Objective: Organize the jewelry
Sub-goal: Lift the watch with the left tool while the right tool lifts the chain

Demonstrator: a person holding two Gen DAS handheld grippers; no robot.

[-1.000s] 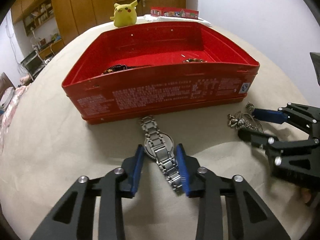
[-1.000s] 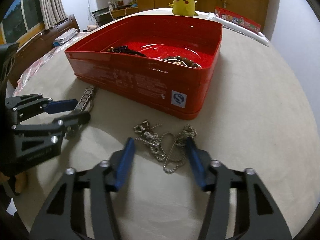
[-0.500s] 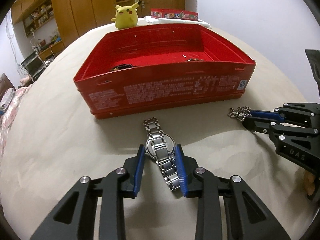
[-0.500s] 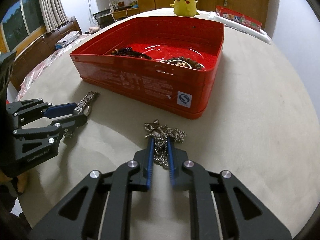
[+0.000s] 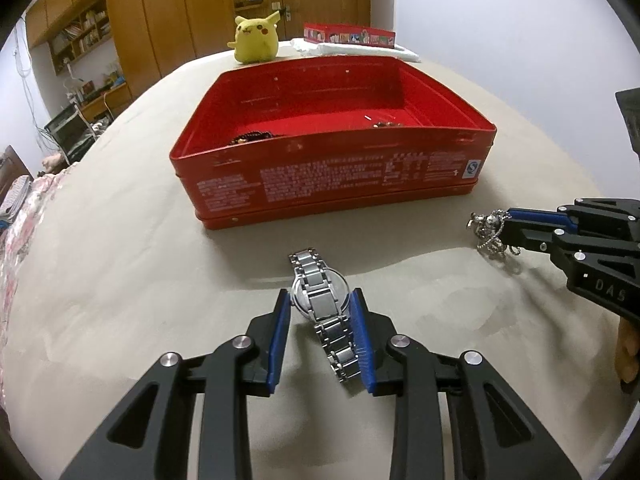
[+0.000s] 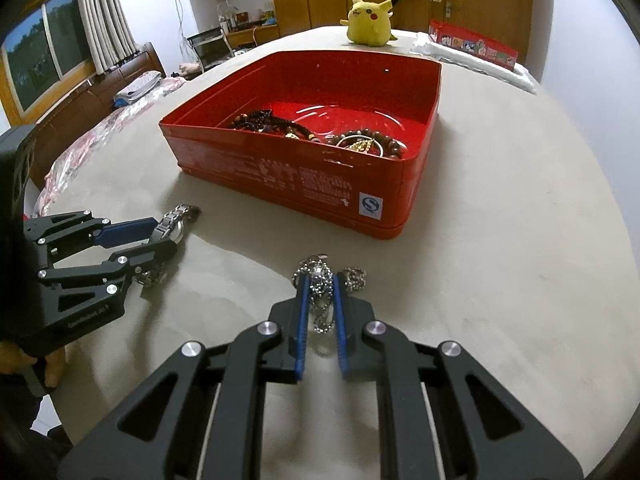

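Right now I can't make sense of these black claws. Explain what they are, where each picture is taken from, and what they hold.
No robot here: a person holds a two-finger gripper in each hand, each carrying a forward-looking fisheye camera. One picture looks along the left gripper, whose blue pads sit against a silver wristwatch. The other looks along the right gripper, whose jaws have just been closing and now pinch a silver ball-chain necklace. Each gripper also shows at the edge of the other's picture. Ahead on the beige surface stands an open red tin holding beaded bracelets. A yellow plush toy sits beyond.
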